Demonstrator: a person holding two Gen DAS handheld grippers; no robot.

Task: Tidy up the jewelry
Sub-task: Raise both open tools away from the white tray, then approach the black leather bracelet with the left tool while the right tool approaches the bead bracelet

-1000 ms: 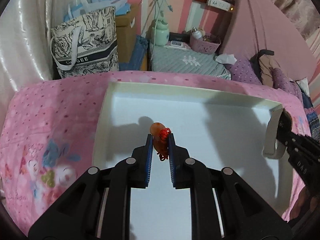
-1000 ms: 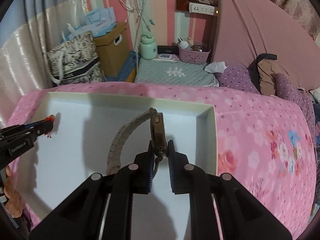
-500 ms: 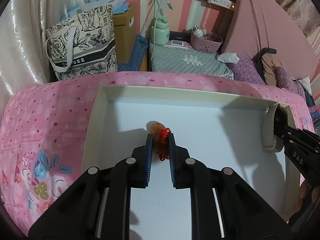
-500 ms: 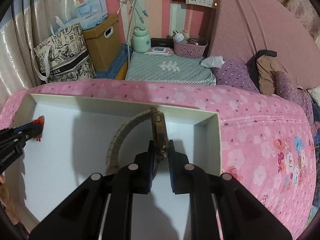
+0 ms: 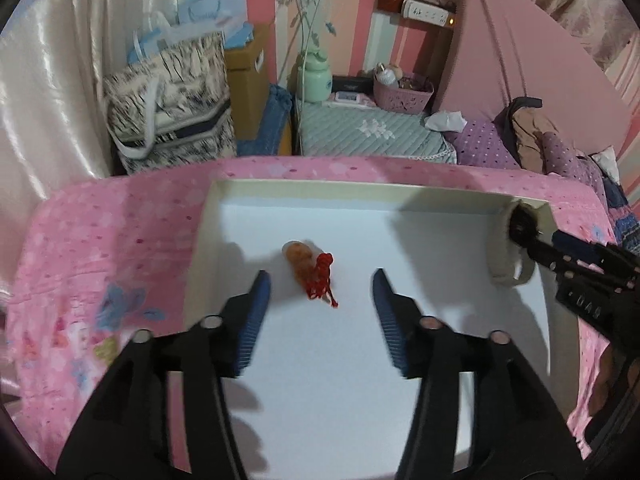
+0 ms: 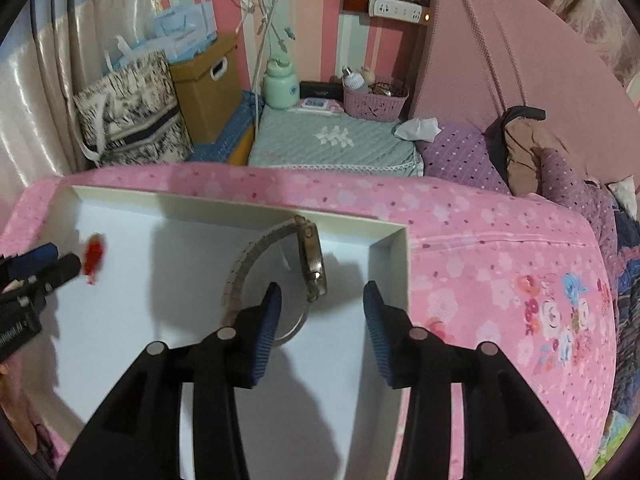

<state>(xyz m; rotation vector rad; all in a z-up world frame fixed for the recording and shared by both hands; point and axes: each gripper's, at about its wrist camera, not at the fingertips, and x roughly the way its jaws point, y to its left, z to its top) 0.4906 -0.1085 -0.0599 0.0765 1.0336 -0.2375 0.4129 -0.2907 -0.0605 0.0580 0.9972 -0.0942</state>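
A white shallow box (image 5: 208, 216) (image 6: 396, 256) lies on the pink bedspread. An orange pendant with a red cord (image 5: 310, 270) lies on the box floor just ahead of my open left gripper (image 5: 320, 286); it shows as a red blur in the right wrist view (image 6: 93, 258). A watch with a pale band (image 6: 312, 258) stands on edge near the box's right wall, between the blue pads of my open right gripper (image 6: 322, 300). The watch also shows in the left wrist view (image 5: 506, 252), by the right gripper's tip.
Pink floral bedspread (image 6: 500, 264) surrounds the box. Beyond the bed are a patterned tote bag (image 5: 168, 104), a cardboard box (image 6: 206, 88), a teal quilted table (image 6: 336, 144) with a pink basket (image 6: 376, 100), and purple pillows (image 6: 460, 156).
Both grippers have opened. The pendant has left the left gripper and lies in the box; the watch has left the right gripper and stands near the box's right wall.
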